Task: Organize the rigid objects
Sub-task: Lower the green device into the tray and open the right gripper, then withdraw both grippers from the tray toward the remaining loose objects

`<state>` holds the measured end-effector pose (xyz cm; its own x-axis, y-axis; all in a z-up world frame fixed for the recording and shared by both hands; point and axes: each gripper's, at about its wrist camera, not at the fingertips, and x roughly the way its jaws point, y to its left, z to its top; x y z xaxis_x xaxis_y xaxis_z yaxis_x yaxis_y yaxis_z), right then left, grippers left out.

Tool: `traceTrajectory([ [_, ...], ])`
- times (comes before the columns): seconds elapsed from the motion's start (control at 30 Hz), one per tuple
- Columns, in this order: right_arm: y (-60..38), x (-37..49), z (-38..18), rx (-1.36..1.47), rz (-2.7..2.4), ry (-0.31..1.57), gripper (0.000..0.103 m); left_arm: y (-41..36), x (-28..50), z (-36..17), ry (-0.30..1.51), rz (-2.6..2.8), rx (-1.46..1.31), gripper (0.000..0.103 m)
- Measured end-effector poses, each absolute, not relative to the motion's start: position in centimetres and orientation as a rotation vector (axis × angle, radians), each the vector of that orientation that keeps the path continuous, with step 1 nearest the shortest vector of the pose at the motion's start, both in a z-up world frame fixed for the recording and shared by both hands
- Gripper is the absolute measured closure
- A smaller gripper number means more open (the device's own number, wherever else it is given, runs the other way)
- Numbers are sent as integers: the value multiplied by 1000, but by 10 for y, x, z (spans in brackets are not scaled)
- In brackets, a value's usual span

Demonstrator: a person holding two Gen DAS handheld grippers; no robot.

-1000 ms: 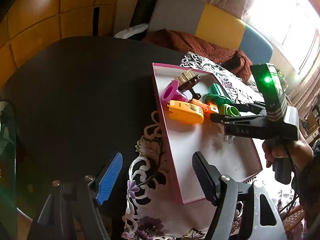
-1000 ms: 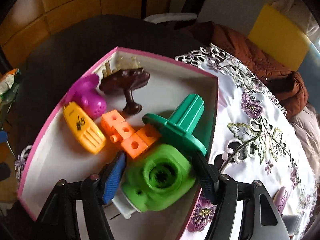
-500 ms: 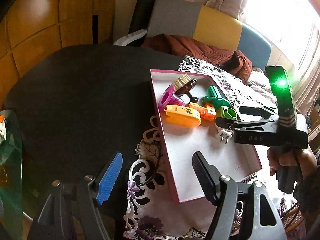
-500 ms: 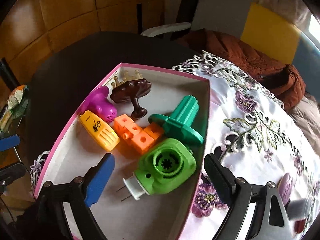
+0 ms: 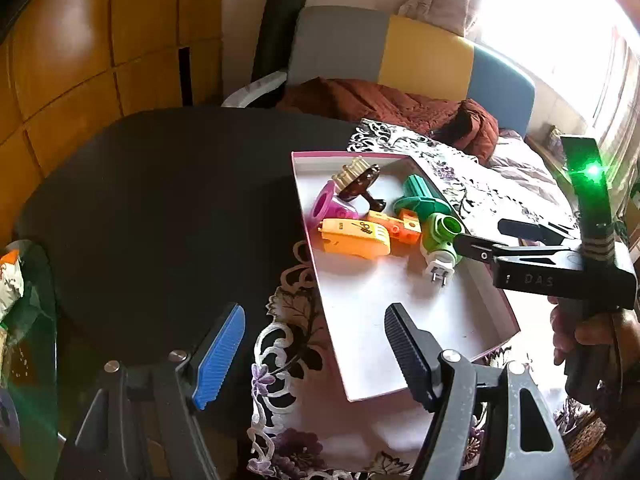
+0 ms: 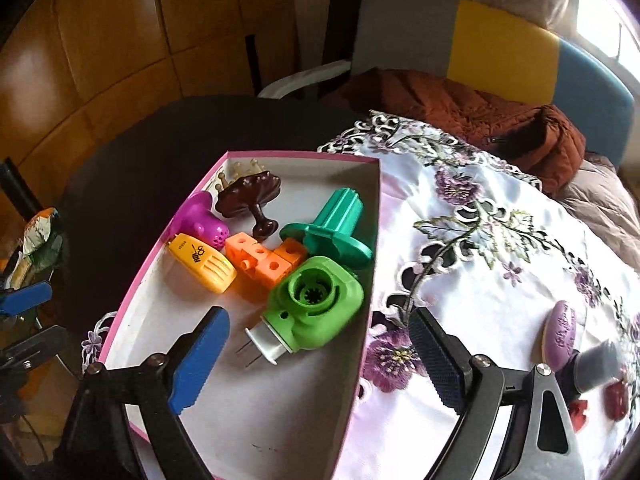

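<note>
Looked like a home living room: wood-panelled wall (image 5: pixel 80 60), sofa (image 5: pixel 400 52) in grey, yellow and blue blocks with a rust-brown jacket (image 6: pixel 460 116) thrown over it, floral lace tablecloth (image 6: pixel 500 240) across the dark bench (image 5: pixel 160 200), bright curtained window (image 5: pixel 560 20).

Grey object (image 6: pixel 596 364) at right edge of right wrist view: motion-blurred, identity unclear. Red pieces (image 6: pixel 616 400) beside it: too small to tell. Person's hand (image 5: pixel 580 332) cut off by frame edge. Colourful packet (image 6: pixel 38 236) on far left: partly hidden, contents unreadable. Window (image 5: pixel 560 40) overexposed.
</note>
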<state>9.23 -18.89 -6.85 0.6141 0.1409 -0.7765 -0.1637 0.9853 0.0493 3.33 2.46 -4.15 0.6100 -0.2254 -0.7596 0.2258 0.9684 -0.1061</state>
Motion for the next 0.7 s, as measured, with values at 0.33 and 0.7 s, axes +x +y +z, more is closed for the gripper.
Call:
traceTrajectory([
  [0.33, -217, 73, -56, 0, 132, 854, 10, 9, 30, -40, 874, -285, 46, 30],
  [0.7, -280, 56, -35, 49, 4, 796, 9, -6, 30, -43, 887, -305, 67, 30],
])
